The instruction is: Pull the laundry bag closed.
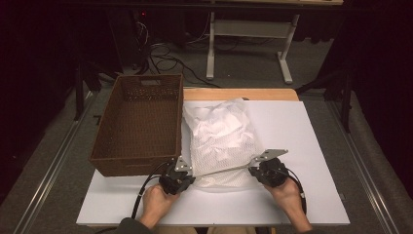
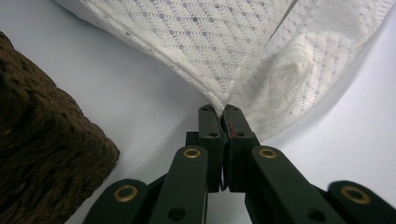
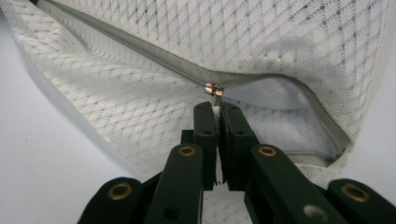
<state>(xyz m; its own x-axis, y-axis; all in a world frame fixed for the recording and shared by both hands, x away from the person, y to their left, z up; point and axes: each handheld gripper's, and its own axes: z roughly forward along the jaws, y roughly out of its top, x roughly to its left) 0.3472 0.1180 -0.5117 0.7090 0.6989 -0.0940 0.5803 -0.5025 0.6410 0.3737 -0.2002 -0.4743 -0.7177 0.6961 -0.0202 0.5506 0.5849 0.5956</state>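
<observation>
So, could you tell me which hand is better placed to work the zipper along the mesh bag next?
The right. Its tool is shut on the zipper pull, while the left tool pinches the mesh bag corner, anchoring it.

white diamond-mesh bag [image 1: 221, 141] with grey zipper [image 3: 154, 56], brown woven basket [image 1: 139, 122], black grippers.

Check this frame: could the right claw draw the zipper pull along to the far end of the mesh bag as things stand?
Probably yes. The right claw is shut on the zipper pull, the left claw pinches the mesh bag at its corner, and nothing lies across the zipper track.
</observation>
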